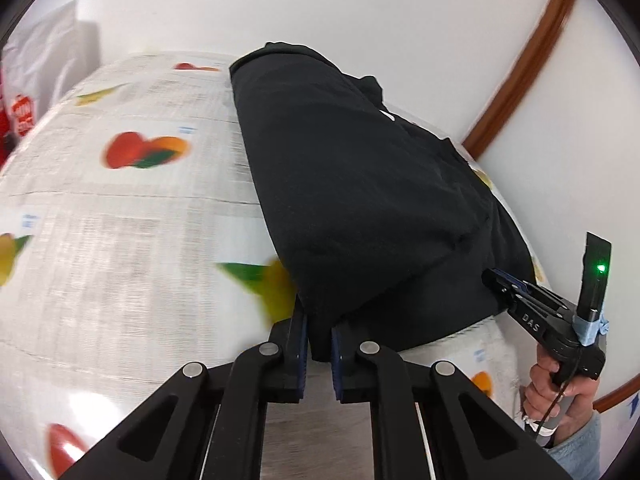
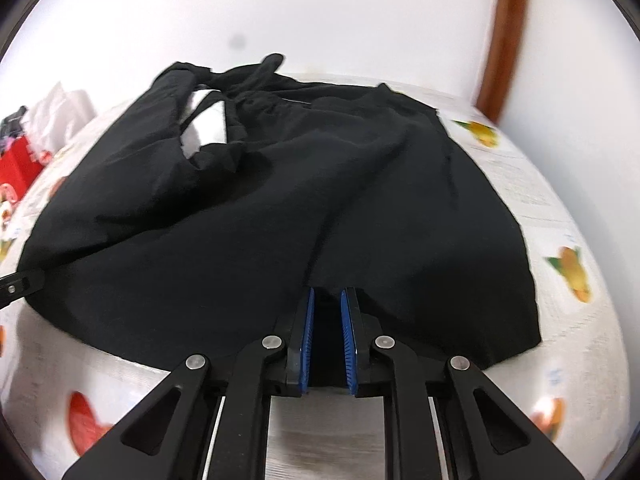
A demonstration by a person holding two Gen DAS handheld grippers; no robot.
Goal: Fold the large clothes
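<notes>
The large black fabric garment [image 2: 280, 220] is lying spread over the white fruit-printed tablecloth [image 1: 120, 220], with its near hem hanging at the table's near edge. The left gripper [image 1: 319, 336] is pinching the garment's near-left corner: dark cloth is sitting between the two blue-padded fingers, and the jaws are nearly closed on it. The right gripper [image 2: 328, 320] is clamping the near hem further to the right, its jaws also narrowed around a fold of black fabric. In the left wrist view the right gripper [image 1: 496, 280] is showing at the far right, held by the person's right hand [image 1: 560, 384].

The main risk, as I judge it, is uneven lifting. If one gripper is rising or travelling faster than the other, the hem is likely to skew and the fold will be landing crooked. Both grips seem to be holding only a small bite of cloth near the fingertips, so a quick pull could be sliding the fabric out. The garment's far end is bunching, with a twisted strap or sleeve [image 2: 248, 80] and a gap showing white beneath; folding over that could be trapping wrinkles inside.

The loose tablecloth itself may be dragging along if a finger is catching it with the hem. A white plastic bag [image 1: 52, 48] and red packaging [image 2: 18, 164] are standing at the far left of the table, well apart from the garment. A white wall with brown wooden trim [image 1: 524, 64] is closing off the far side, limiting how far the fold can be carried.
</notes>
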